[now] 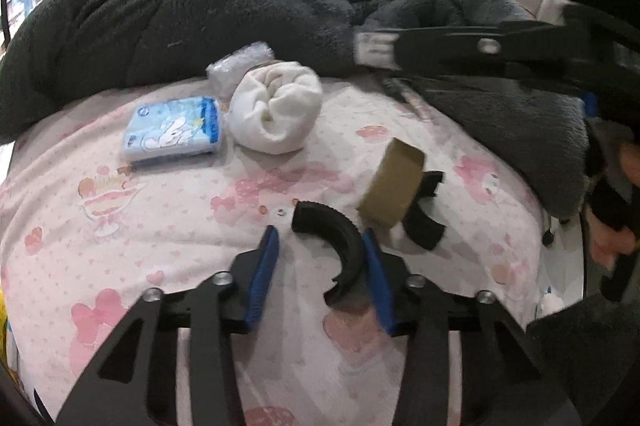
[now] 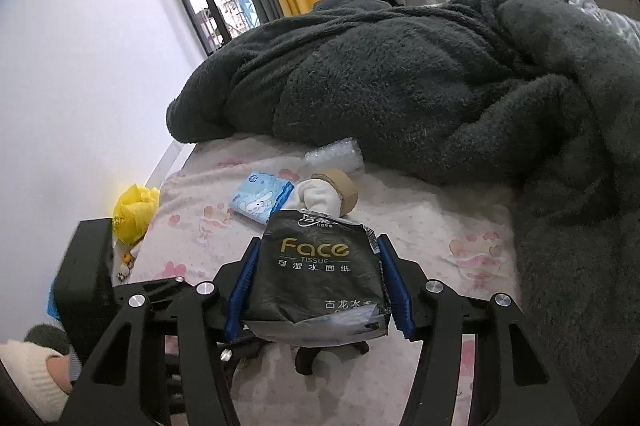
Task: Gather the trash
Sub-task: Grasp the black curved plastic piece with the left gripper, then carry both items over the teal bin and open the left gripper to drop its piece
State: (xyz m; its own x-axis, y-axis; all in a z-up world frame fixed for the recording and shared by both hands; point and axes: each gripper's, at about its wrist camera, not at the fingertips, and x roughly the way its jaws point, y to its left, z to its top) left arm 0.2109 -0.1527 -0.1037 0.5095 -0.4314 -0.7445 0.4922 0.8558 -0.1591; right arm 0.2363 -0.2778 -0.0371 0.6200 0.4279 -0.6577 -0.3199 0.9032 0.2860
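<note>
Blue pads of my left gripper (image 1: 322,268) fill the bottom of the left wrist view, with a black curved piece (image 1: 340,246) lying on the pink sheet (image 1: 160,226) between them; its right side sits against the right pad while the left pad stands clear, so I read the jaws as spread, not pinching. Just beyond, a brown tape roll (image 1: 394,182) stands tilted over a second black piece (image 1: 424,210). Farther up the bed lie a white cloth ball (image 1: 276,114), a blue tissue pack (image 1: 174,128) to its left and a wad of bubble wrap (image 1: 236,66) behind, at the edge of the grey blanket (image 1: 240,6). My right gripper crosses the upper right of this view, blurred.

From the right wrist, my right gripper (image 2: 316,282) is pinching a black "Face" tissue wrapper (image 2: 316,278), both blue pads pressed to its sides, held above the sheet (image 2: 420,226). Past it lie the blue pack (image 2: 262,198), the cloth ball (image 2: 316,196), another tape roll (image 2: 338,188) touching the ball and the bubble wrap (image 2: 334,156), with the blanket (image 2: 400,86) heaped behind. Beside the bed at left sits a yellow bag (image 2: 134,212)
</note>
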